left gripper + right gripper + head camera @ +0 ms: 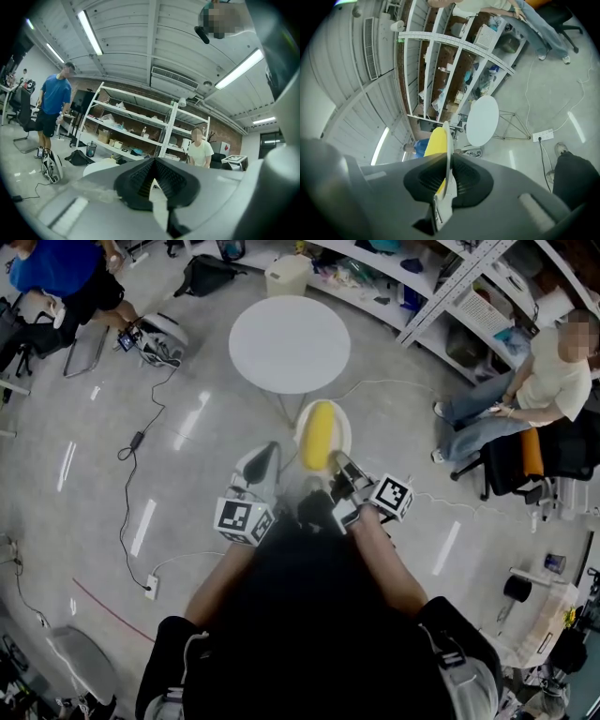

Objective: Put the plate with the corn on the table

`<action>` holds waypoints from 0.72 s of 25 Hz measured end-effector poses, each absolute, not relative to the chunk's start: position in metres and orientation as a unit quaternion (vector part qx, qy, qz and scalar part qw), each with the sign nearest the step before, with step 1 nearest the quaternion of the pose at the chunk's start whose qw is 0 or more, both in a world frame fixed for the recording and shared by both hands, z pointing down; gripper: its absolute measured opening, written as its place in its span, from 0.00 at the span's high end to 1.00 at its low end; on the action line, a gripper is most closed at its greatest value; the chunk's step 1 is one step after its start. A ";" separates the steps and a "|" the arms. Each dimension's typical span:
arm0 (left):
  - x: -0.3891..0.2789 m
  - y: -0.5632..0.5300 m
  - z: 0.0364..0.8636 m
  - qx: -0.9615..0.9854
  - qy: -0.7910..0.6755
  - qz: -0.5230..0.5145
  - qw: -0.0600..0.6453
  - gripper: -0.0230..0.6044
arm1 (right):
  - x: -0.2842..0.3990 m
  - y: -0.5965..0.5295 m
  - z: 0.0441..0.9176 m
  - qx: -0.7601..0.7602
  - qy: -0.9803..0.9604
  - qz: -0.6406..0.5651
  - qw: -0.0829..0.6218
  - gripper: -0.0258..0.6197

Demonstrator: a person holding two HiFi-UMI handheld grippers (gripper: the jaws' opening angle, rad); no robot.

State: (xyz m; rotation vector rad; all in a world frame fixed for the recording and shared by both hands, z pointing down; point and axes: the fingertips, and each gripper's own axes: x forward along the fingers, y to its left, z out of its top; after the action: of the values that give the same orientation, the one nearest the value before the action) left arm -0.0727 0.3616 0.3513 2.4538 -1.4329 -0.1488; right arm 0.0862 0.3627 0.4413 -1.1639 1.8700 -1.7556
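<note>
A yellow corn cob (319,434) lies on a white plate (343,430) held out over the floor, short of the round white table (289,343). My right gripper (345,468) is shut on the plate's near rim. In the right gripper view the plate (448,140) stands edge-on between the pads, with the corn (432,143) on its left and the table (483,121) beyond. My left gripper (265,463) sits left of the plate, shut on a small white dish (247,466). That dish shows as a thin white wedge (158,199) between the pads.
Shelving racks (450,287) line the far side behind the table. One person sits on a chair (525,390) at the right, another in blue (66,277) at the far left. Cables (131,446) and a power strip (151,586) lie on the floor at the left.
</note>
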 end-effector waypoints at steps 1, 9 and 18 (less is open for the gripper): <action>-0.074 0.361 0.351 0.852 -0.499 -0.052 0.149 0.96 | 0.086 0.362 0.441 -0.408 0.654 -0.616 0.162 0.91; -0.076 0.341 0.359 0.848 -0.503 -0.053 0.156 0.96 | 0.083 0.341 0.443 -0.405 0.663 -0.608 0.162 0.91; -0.065 0.307 0.363 0.848 -0.506 -0.044 0.153 0.96 | 0.090 0.309 0.450 -0.395 0.660 -0.618 0.162 0.91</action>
State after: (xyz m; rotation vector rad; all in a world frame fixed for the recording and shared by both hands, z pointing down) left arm -0.0650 0.3068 0.3632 2.4306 -1.4512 -0.1275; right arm 0.0896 0.3088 0.4500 -1.1287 1.8840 -1.7643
